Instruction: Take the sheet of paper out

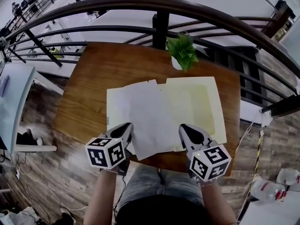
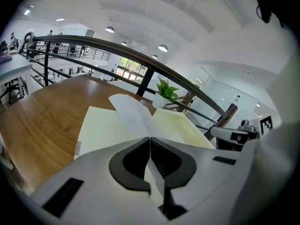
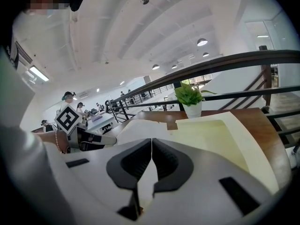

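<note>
An open pale yellow folder [image 1: 199, 102] lies on the wooden table [image 1: 103, 64]. A white sheet of paper [image 1: 145, 118] lies slanted across its middle, and the sheet's near corner hangs past the folder's front edge. My left gripper [image 1: 125, 128] is shut on the sheet's left edge; in the left gripper view the sheet [image 2: 133, 114] curls up out of the closed jaws [image 2: 150, 142]. My right gripper [image 1: 186, 129] is shut at the folder's near right part. In the right gripper view a pale edge runs into its closed jaws [image 3: 151, 144], with the folder [image 3: 211, 139] spreading out ahead.
A small potted plant [image 1: 182, 50] stands at the table's far edge, just beyond the folder. A dark railing [image 1: 159, 6] curves behind the table. The person's legs are at the table's near edge. To the left stands a white desk [image 1: 14, 102].
</note>
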A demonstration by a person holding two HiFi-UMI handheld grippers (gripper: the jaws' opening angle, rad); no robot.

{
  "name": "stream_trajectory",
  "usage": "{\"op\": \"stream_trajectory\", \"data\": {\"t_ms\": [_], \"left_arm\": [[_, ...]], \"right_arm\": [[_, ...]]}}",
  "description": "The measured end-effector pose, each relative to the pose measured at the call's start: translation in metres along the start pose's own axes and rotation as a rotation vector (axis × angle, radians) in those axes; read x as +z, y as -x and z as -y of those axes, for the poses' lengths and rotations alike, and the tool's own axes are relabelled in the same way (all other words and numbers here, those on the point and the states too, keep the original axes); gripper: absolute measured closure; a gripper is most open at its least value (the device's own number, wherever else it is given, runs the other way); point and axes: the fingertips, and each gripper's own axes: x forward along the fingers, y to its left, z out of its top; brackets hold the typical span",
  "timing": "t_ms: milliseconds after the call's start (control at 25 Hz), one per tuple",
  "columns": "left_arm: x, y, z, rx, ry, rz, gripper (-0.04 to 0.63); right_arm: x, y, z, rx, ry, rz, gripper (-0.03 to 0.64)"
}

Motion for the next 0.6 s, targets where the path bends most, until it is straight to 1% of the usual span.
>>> {"op": "stream_trajectory", "data": {"t_ms": [240, 600], "left_arm": [[0.015, 0.015, 0.011, -0.035, -0.009, 0.059, 0.572], [0.039, 0.032, 0.031, -0.092, -0.053, 0.119, 0.572]], "right_arm": [[0.013, 0.006, -0.003, 0.001, 0.022, 0.026, 0.589], [0.037, 0.017, -0.008, 0.001, 0.056, 0.062, 0.589]]}}
